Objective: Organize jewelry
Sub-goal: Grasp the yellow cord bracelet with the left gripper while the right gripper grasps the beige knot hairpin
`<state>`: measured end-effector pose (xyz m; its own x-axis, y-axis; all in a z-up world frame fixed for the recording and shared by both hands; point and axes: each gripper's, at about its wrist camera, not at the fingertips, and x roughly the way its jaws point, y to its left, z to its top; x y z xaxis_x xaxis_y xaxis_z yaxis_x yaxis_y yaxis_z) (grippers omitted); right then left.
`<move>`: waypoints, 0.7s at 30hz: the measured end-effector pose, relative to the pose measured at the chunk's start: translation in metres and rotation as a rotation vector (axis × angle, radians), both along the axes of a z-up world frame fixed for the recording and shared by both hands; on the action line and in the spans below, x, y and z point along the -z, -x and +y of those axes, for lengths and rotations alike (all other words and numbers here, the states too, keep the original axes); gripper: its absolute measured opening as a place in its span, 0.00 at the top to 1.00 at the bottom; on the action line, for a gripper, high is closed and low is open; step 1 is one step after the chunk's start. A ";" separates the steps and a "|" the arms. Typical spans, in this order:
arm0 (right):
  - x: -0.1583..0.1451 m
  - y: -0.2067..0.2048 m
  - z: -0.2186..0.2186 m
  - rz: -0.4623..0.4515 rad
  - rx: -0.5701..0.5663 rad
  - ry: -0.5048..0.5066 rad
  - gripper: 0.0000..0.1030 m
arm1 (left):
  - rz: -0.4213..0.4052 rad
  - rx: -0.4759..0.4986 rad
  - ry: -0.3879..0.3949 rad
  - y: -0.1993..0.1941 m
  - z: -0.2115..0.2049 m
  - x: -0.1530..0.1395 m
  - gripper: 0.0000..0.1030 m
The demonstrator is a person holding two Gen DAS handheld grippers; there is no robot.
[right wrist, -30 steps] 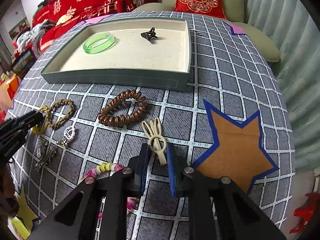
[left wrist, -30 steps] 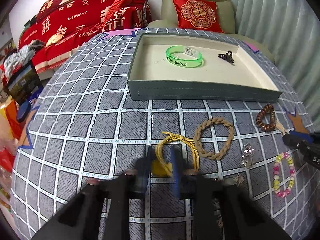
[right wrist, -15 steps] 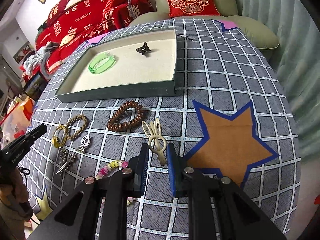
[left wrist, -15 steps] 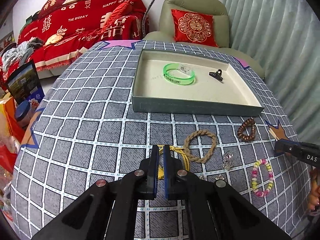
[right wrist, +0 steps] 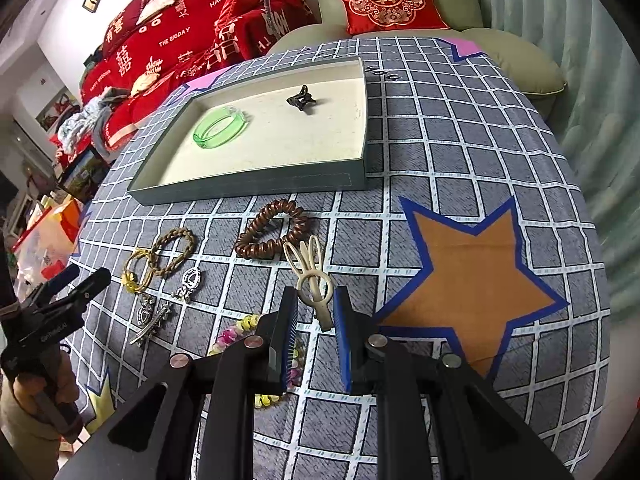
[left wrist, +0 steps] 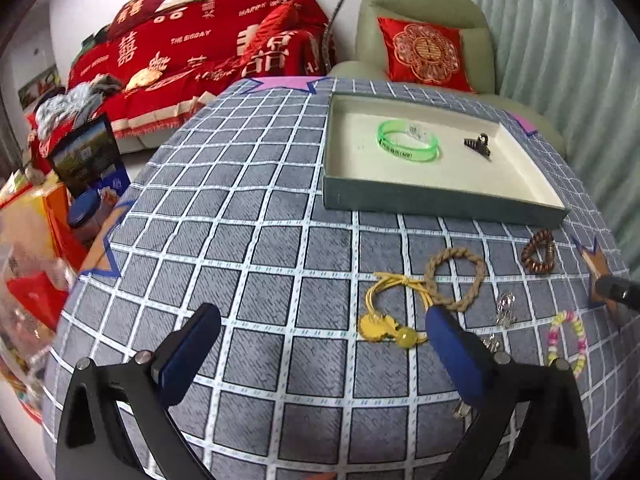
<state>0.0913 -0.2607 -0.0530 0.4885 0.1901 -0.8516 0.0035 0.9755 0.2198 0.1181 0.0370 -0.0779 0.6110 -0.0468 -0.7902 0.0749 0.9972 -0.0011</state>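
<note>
Inside the shallow grey tray (left wrist: 440, 202): 1 green bangle (left wrist: 407, 146) and 1 small black claw clip (left wrist: 478, 145), apart on the cream floor. Nearer, loose on the checked cloth (left wrist: 248, 240): yellow hair tie (left wrist: 394, 312), braided ring (left wrist: 454, 278), brown coil tie (right wrist: 272, 234). Left gripper (left wrist: 320, 344) just sprung wide, gripping nothing. Right gripper (right wrist: 316, 328) nearly closed, clamping the cream rabbit-ear clip (right wrist: 314, 276) by its stem.

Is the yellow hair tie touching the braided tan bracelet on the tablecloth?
Touching. In the left wrist view, the yellow hair tie has its cord crossing the lower left edge of the braided tan bracelet, with no cloth visible between them.
</note>
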 end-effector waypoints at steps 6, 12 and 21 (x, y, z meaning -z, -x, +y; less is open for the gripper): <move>0.000 0.002 0.000 0.001 0.000 -0.018 0.81 | 0.058 0.034 -0.053 -0.018 -0.013 0.016 0.02; -0.001 0.002 -0.003 -0.004 0.003 -0.023 0.81 | 0.145 0.055 -0.033 -0.027 -0.020 0.030 0.28; -0.008 0.006 -0.003 -0.027 0.006 -0.036 0.81 | 0.123 0.143 0.044 -0.018 -0.032 0.021 0.87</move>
